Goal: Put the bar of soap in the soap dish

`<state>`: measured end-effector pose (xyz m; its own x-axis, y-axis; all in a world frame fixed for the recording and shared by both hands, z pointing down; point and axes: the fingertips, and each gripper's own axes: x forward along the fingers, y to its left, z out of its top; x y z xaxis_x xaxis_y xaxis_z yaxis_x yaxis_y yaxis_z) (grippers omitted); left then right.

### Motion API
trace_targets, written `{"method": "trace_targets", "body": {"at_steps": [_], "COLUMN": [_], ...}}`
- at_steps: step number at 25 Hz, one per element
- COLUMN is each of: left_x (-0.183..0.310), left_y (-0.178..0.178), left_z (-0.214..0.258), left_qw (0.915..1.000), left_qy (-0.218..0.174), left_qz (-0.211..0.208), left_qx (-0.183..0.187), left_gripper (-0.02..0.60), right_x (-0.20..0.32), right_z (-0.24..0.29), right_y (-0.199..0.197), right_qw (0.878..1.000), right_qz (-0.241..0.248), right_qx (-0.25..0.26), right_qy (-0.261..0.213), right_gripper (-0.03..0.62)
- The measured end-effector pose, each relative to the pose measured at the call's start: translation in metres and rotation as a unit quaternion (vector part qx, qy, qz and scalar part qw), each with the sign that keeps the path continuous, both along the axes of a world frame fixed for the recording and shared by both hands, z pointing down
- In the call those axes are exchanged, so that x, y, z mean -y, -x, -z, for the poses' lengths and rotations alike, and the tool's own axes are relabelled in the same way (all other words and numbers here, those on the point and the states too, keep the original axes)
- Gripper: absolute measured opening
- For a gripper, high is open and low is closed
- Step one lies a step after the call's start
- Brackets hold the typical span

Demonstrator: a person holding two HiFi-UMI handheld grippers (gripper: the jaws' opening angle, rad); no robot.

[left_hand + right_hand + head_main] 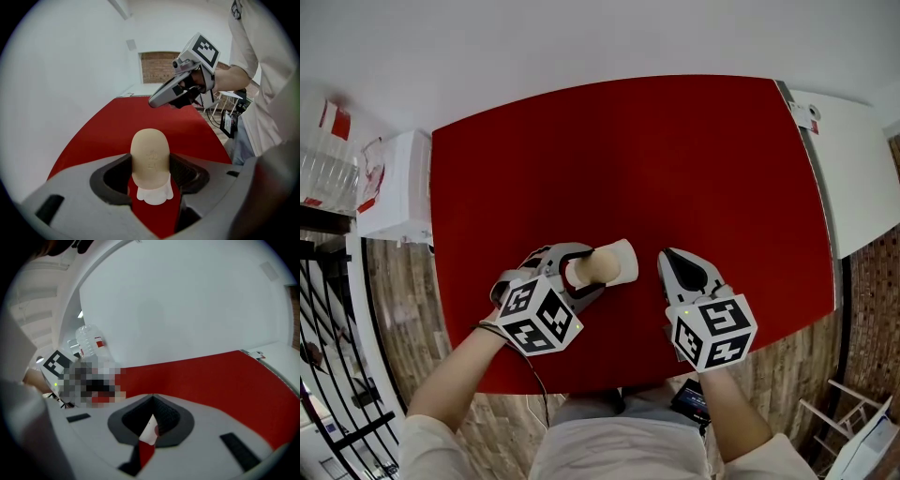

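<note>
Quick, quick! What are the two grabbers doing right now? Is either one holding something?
Left gripper: shut on the bar of soap.
Right gripper: shut, with nothing between its jaws.

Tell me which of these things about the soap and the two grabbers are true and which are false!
1. The left gripper is squeezing the bar of soap. True.
2. The table is blue. False: the table is red.
3. The right gripper is holding the soap dish. False: the right gripper is shut on nothing and sits beside the white soap dish.
4. The soap is a tan colour. True.
5. The soap is far from the dish, at the table's far edge. False: it is right over the dish, near the person.
</note>
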<state>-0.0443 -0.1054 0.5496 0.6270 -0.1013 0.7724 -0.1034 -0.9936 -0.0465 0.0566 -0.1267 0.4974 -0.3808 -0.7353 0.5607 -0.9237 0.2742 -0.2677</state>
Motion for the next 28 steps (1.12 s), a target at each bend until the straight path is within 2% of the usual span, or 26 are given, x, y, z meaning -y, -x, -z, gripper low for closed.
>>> {"method": "trace_targets", "body": {"at_steps": [28], "left_x": [0.000], "left_y": [-0.009], "left_z": [-0.051], "left_qw": [0.9991], "left_qy": [0.035], "left_qz": [-0.008], "left_qx": [0.022], "left_gripper": [0.261], "right_x": [-0.008], "right_z": [-0.032], "right_y": [-0.013], "right_qw": [1.000], "right_qz": [-0.010], "right_qx": [0.014], "right_qy": [0.021], "right_gripper": [0.003]}}
